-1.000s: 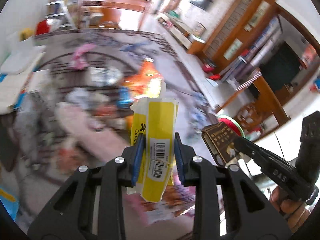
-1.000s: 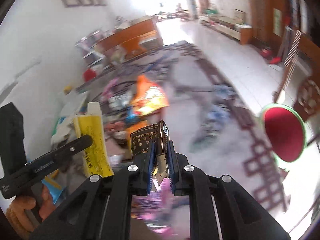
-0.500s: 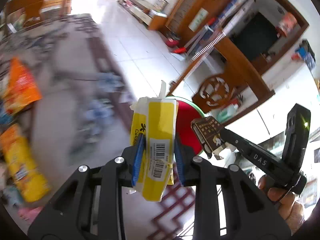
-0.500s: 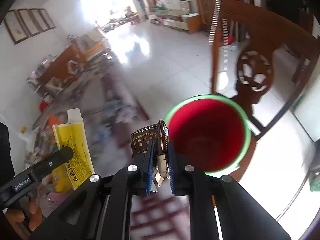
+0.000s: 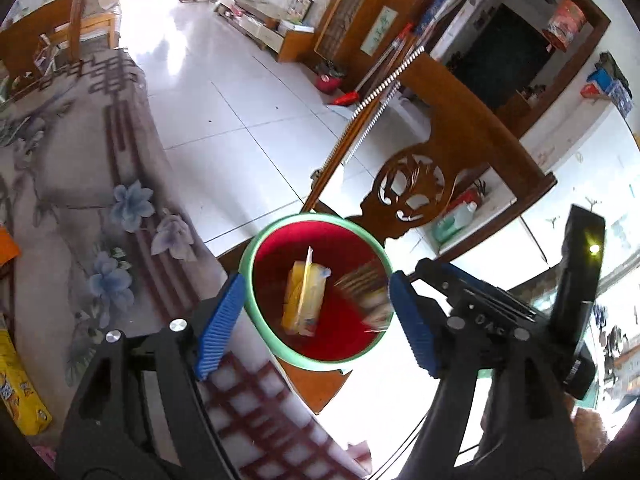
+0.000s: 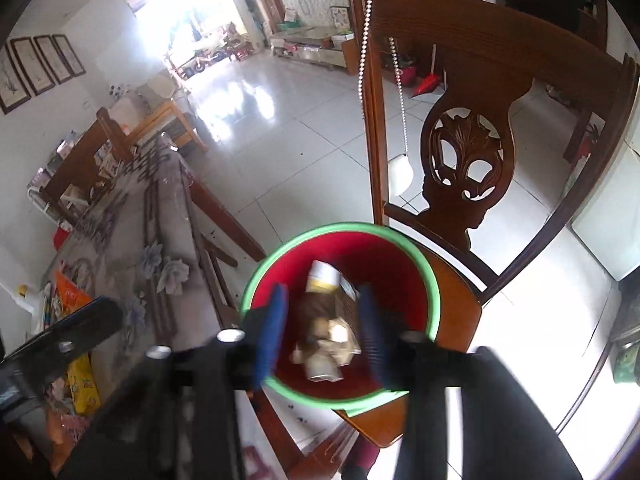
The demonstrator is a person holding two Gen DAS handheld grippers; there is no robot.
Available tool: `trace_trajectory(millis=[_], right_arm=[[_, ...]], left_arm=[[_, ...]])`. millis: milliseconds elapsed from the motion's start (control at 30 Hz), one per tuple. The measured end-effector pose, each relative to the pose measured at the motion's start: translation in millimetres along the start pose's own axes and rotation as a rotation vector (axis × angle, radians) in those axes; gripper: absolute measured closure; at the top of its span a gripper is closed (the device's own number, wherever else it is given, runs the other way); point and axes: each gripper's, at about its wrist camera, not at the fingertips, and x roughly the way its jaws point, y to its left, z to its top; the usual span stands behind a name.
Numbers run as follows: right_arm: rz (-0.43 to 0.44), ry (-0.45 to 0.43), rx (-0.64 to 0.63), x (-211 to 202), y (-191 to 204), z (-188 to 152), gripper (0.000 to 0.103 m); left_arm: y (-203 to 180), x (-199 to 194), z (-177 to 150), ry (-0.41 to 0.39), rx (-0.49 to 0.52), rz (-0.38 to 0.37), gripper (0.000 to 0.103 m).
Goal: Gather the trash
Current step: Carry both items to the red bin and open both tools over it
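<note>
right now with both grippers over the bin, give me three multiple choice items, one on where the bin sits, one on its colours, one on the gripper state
1. The bin stands on:
A. the floor
B. the wooden chair seat
C. the table

2. The bin is:
A. blue, white rim
B. red inside, green rim
C. all black

3. The left gripper and right gripper are:
A. both open
B. both shut on trash
C. one open, one shut

Answers: 1 B, the seat shows under the bin. 2 B, seen in both views. 3 A, fingers spread, yellow packet and brown wrapper lie inside.
</note>
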Motion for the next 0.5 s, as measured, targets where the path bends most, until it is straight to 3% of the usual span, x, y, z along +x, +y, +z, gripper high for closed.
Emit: trace_trajectory(millis=[233, 500], right_arm=[[0.029, 0.008, -0.054, 8.5, 26.9, 4.5, 0.052], [0.094, 0.025, -0.161, 14.9, 102.8, 0.3, 0.047]], left_arm=[[28.9, -39.5, -12.5, -0.069, -0.053, 0.106, 0.029], [92.9, -83.5, -27.8, -0.122, -0.167, 0.182, 0.029]])
